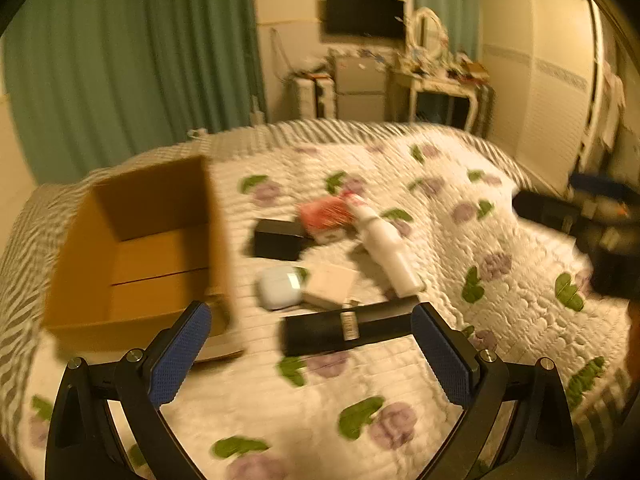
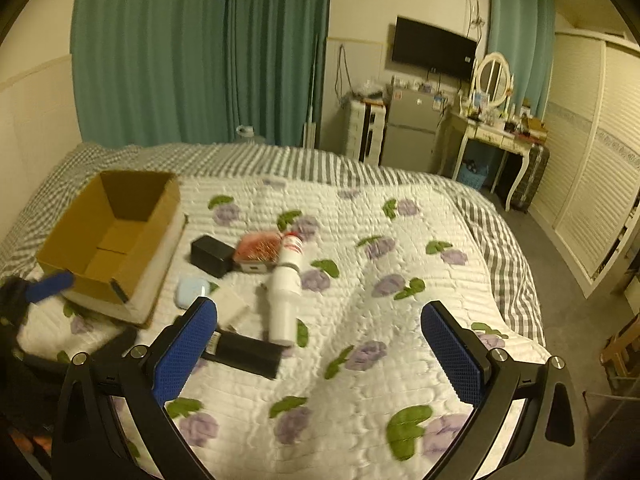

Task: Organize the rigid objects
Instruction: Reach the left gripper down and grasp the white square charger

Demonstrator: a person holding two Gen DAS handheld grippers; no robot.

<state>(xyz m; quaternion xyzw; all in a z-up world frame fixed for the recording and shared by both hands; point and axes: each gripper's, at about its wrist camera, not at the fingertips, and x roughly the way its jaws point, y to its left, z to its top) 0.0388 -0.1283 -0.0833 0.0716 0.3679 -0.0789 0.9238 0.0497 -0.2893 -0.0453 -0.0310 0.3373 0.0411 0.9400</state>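
Observation:
An open, empty cardboard box [image 1: 136,248] [image 2: 108,236] sits on the left of the bed. Beside it lies a pile: a long black box [image 1: 348,328] [image 2: 244,354], a white bottle [image 1: 384,248] [image 2: 286,288], a small black box [image 1: 280,238] [image 2: 212,255], a red-topped box [image 1: 326,216] [image 2: 256,250], a pale blue case [image 1: 280,286] [image 2: 192,290] and a flat white box [image 1: 332,284] [image 2: 234,306]. My left gripper [image 1: 312,356] is open above the quilt, just short of the long black box. My right gripper [image 2: 320,354] is open and empty, right of the pile.
The floral quilt [image 2: 380,320] covers the bed [image 1: 280,400]. Green curtains [image 2: 200,52], a small fridge [image 2: 408,128], a dressing table [image 2: 500,136] and a wardrobe [image 2: 592,168] stand behind and to the right. The other gripper shows at the left edge [image 2: 52,284] and right edge [image 1: 600,220].

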